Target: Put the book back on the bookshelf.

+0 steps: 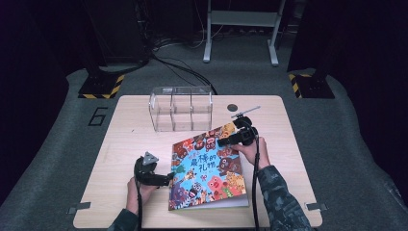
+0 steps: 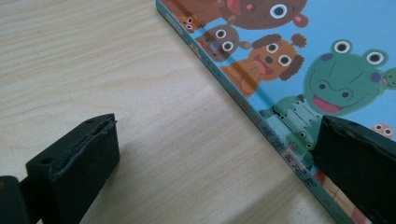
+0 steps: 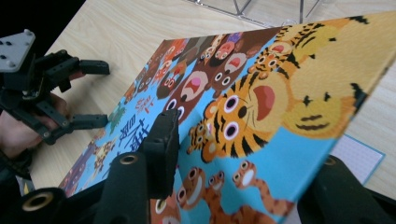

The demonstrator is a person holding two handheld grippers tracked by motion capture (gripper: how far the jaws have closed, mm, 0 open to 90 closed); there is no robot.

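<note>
High view is showing a picture book point(image 1: 208, 166) lying on the light wooden table point(image 1: 120, 144), its cover crowded with cartoon animals on a blue ground; large Chinese characters are running across the middle of the cover, too small there to read with certainty; the far right edge of the cover is lifting off the pages, whose white corner is showing at the near right. The right gripper point(image 1: 230, 141) is gripping that raised cover edge, jaws closed on it. The left gripper point(image 1: 169, 177) is resting at the book's left edge, near the spine.

Left gripper view is looking along the spine of the book point(image 2: 299, 70); one jaw is sitting on bare table point(image 2: 116, 70) and the other is overlapping the cover, so the jaws are standing open and straddling the spine edge without pinching it; small Chinese characters are printed down the spine, blurred beyond reading.

Right gripper view is showing the cover point(image 3: 261, 107) tilted up, tigers and bears printed on it, one jaw lying on top of it and the other beneath; blue Chinese characters are showing further down the cover, upside down.

Behind the book a clear plastic box point(image 1: 181, 109) with compartments is standing on the table; a painted "6" point(image 1: 97, 116) is marking the grey floor point(image 1: 62, 134) to the left.
</note>
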